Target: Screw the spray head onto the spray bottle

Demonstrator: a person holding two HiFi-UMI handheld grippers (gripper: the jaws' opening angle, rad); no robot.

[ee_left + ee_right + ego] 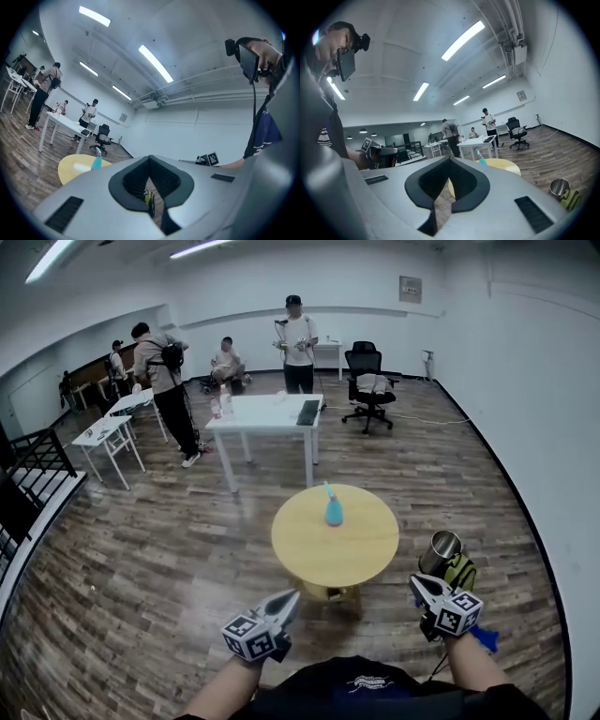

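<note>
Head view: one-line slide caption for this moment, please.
Left gripper and right gripper, shut and empty, short of the round yellow table where the blue spray bottle stands upright.

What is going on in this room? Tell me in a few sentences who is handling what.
A person stands a little way back from a round yellow table, with a gripper in each hand. The left gripper and the right gripper both have their fingers closed together and hold nothing. A blue spray bottle stands upright on the table, untouched. Other people are busy around white tables farther back.
</note>
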